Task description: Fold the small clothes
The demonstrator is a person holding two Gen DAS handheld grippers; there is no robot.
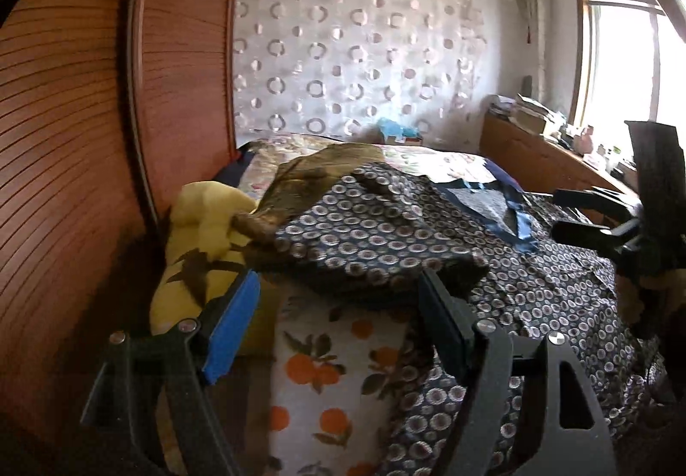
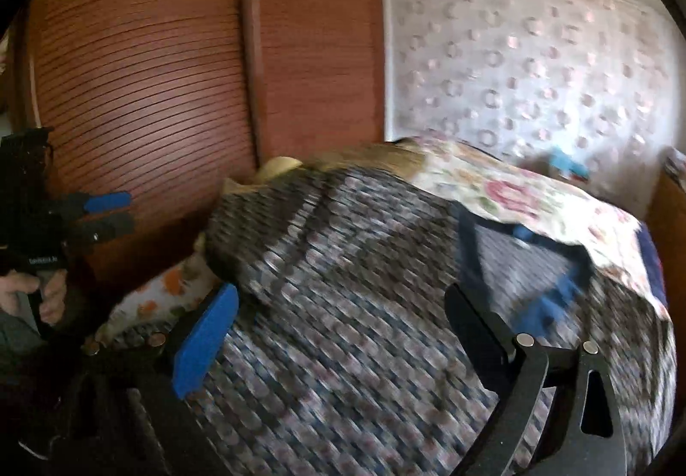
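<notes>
Wardrobe (image 1: pixel 85 133): reddish wood with slatted doors, standing at the left side of the bed.
Bed (image 1: pixel 450 163): floral cover, heaped with cloth.
Dotted garment (image 1: pixel 536 283): dark blue with pale rings and a blue neckline, spread over the bed's near half, one flap folded across onto itself.
Orange-print cloth (image 1: pixel 334 369): on the bed under the garment's fold.
Yellow cloth (image 1: pixel 193 261): on the bed beside the wardrobe.
Left gripper (image 1: pixel 338 296): jaws apart, empty, just before the fold.
Right gripper (image 2: pixel 343 304): jaws spread wide over the garment, holding nothing.
Writing: small pale lettering on the left gripper's body, too blurred to read.
</notes>
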